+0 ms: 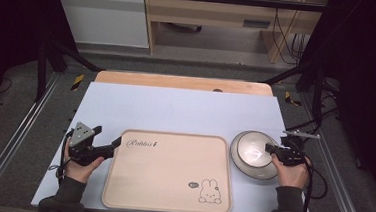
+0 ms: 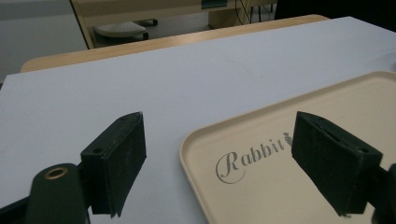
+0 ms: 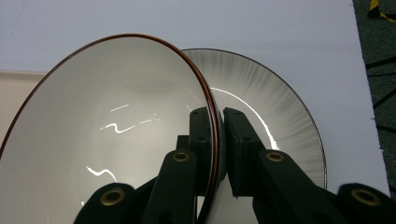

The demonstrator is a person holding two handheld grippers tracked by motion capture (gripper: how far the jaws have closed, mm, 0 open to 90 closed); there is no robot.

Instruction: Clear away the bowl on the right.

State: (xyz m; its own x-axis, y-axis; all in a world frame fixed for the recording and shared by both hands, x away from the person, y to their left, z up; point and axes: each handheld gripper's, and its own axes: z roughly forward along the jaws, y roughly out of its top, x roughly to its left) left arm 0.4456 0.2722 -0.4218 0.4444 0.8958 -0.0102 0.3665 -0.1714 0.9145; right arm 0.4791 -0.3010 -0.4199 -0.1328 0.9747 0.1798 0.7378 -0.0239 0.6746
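A beige tray (image 1: 166, 177) with "Rabbit" lettering and a rabbit drawing lies on the pale blue table (image 1: 175, 110). My left gripper (image 1: 117, 143) stands open at the tray's far left corner. In the left gripper view the tray (image 2: 266, 196) has one jaw over it and the other over bare table, with the left gripper (image 2: 217, 126) straddling its rim. To the right of the tray, a white bowl (image 1: 250, 149) with a brown rim rests in a grey-streaked dish (image 1: 260, 173). My right gripper (image 3: 217, 114) is shut on the rim of the bowl (image 3: 116, 126), which tilts above the dish (image 3: 275, 93).
The table's wooden far edge (image 1: 182, 82) borders grey floor and a wooden desk behind. Black frame rails (image 1: 38, 65) stand at both sides. The table's right edge (image 1: 294, 128) runs close to the bowl. A person's hands and dark sleeves (image 1: 69, 193) enter from the bottom.
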